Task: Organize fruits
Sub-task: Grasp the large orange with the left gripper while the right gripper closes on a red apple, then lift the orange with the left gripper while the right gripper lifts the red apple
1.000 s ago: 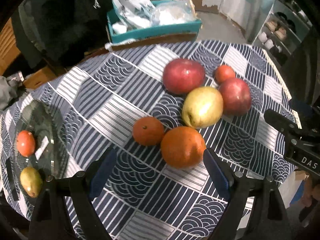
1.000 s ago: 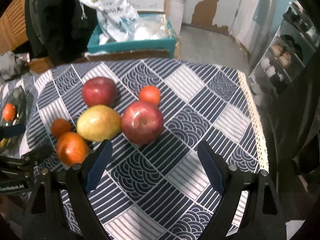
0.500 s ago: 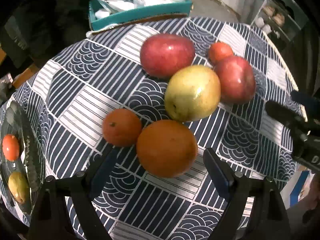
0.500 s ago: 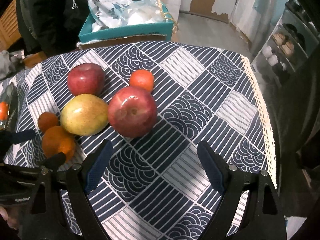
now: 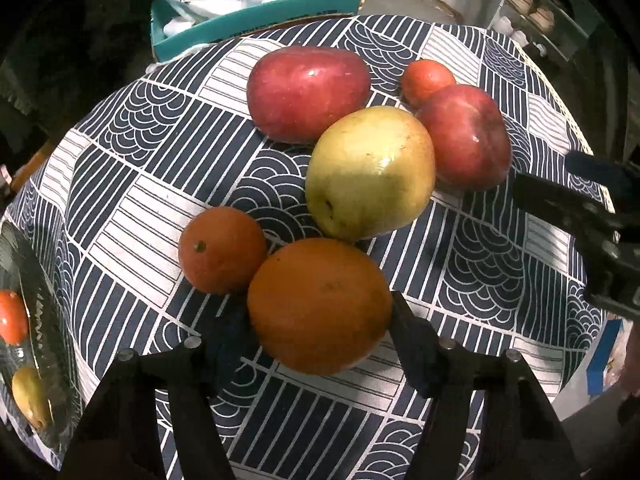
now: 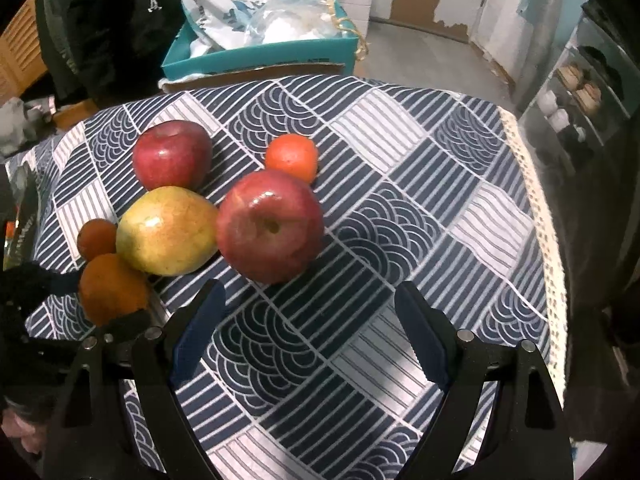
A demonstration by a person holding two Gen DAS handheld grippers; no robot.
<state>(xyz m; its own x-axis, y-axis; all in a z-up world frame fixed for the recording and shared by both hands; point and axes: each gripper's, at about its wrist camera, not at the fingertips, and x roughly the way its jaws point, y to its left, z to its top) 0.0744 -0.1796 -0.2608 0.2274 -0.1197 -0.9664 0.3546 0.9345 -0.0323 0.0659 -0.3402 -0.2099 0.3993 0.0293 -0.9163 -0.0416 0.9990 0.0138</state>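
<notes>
Several fruits lie clustered on the patterned tablecloth (image 5: 132, 184). My left gripper (image 5: 320, 344) is open, its fingers on either side of a large orange (image 5: 320, 304), which also shows in the right wrist view (image 6: 110, 288). Beside it lie a small orange (image 5: 222, 250), a yellow-green pear (image 5: 370, 172), two red apples (image 5: 306, 92) (image 5: 466, 136) and a small tangerine (image 5: 426, 80). My right gripper (image 6: 308, 332) is open and empty, just in front of the near red apple (image 6: 270, 226).
A glass plate (image 5: 40, 320) at the left table edge holds a small orange fruit (image 5: 12, 322) and a yellow-green fruit (image 5: 28, 396). A teal box (image 6: 260, 54) with plastic bags stands beyond the table. The tablecloth's lace edge (image 6: 548, 240) marks the right side.
My left gripper has moved forward and down until its open fingers flank the large orange. My right gripper has moved closer to the near red apple.
</notes>
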